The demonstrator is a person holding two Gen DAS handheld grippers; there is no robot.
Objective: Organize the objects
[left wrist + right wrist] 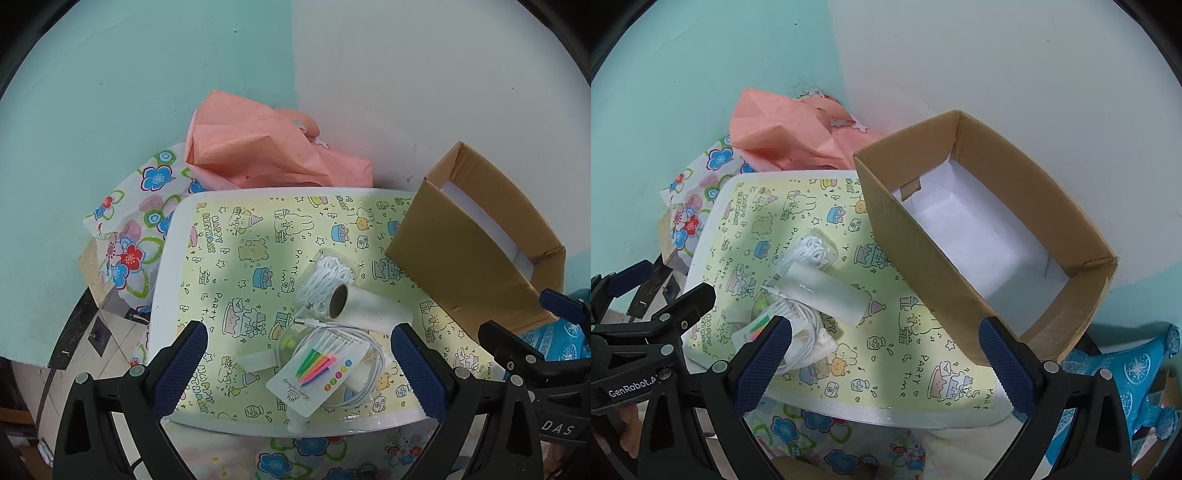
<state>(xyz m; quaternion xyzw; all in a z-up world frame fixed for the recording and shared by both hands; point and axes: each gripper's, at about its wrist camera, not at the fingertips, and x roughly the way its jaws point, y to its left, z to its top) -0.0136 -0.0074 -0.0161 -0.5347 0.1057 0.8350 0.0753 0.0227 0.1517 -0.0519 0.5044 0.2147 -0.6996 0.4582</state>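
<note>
On a small table (258,229) with a yellow party-print cover lies a heap: a white roll (369,306) with a cardboard core, a packet of white cord (328,277), a coiled white cable (365,354), and a card of coloured candles (317,373). My left gripper (299,369) hovers open over the candle card and cable, holding nothing. An open cardboard box (960,295) lined with white paper stands at the table's right. My right gripper (886,365) is open above the table's near edge, between the heap (812,295) and the box.
Crumpled pink paper (258,147) and a floral cloth (129,236) lie behind and left of the table, against a teal and white wall. A blue patterned object (1126,373) sits at the right, below the box. Tiled floor shows at lower left.
</note>
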